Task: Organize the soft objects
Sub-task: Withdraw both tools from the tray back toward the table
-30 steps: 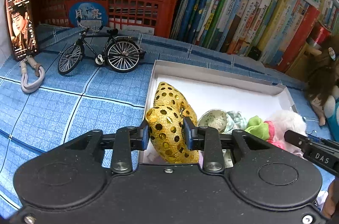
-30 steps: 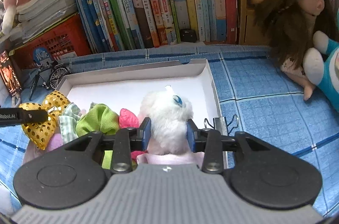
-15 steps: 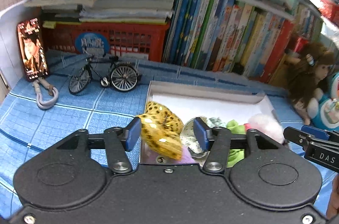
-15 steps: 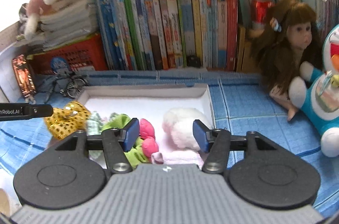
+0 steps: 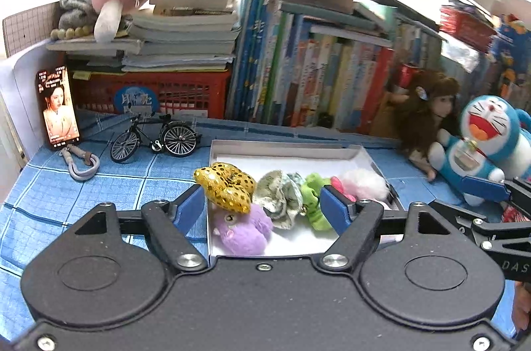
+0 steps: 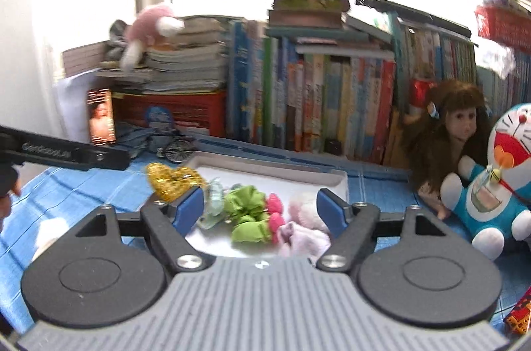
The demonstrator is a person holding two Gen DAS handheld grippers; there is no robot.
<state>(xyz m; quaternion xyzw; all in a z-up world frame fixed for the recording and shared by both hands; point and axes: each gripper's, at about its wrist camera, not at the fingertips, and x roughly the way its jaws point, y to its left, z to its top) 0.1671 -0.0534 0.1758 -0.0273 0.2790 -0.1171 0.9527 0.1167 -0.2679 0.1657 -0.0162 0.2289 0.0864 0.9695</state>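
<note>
A shallow white box (image 5: 285, 152) (image 6: 332, 180) on the blue cloth holds several soft things. A gold spotted bow (image 5: 227, 186) (image 6: 172, 180) lies over its left edge. Beside it are a purple plush (image 5: 242, 230), a pale patterned scrunchie (image 5: 278, 196), a green scrunchie (image 5: 313, 201) (image 6: 249, 211), a pink piece (image 6: 275, 211) and a white fluffy plush (image 5: 363, 183) (image 6: 303, 208). My left gripper (image 5: 264, 210) is open and empty, above the box's near edge. My right gripper (image 6: 260, 208) is open and empty, also held back from the box.
A model bicycle (image 5: 156, 140), a phone (image 5: 58, 107) and a grey clip (image 5: 81, 163) sit left of the box. A doll (image 6: 448, 135) and a blue cat plush (image 6: 497, 178) sit to the right. Books and a red basket (image 5: 156, 92) line the back.
Both grippers opened and pulled up and back. The left one let go of the gold bow, the right one let go of the white plush; both things now lie in the box.
</note>
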